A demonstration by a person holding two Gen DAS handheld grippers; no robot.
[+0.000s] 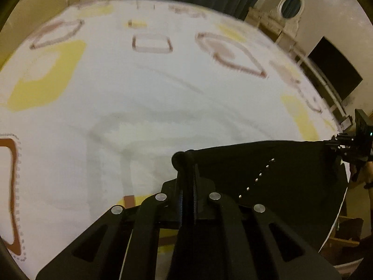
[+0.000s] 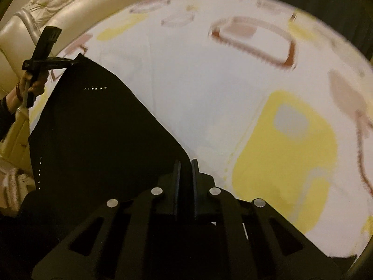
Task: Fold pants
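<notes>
My left claw (image 1: 186, 161) is clamped on the pants (image 1: 268, 170), low in frame. My right claw (image 2: 185, 165) grips their other corner. The sheet (image 1: 139, 93) fills the background.

Pants (image 2: 98, 140): matt black cloth, row of shiny metal studs. Left gripper (image 1: 186, 161) and right gripper (image 2: 185, 165): matt black plastic, bright metal pins. Sheet (image 1: 163, 88) ahead: smooth printed cloth. Sofa (image 2: 70, 11): glossy cream leather.

Both grippers are matte black: left gripper (image 1: 186, 161) and right gripper (image 2: 186, 165) each have flat slotted linkage arms pinned with four round silver rivets (image 1: 214, 196). The person's hand (image 2: 35, 86) wears a wrist bracelet and dark sleeve (image 2: 5, 119)
</notes>
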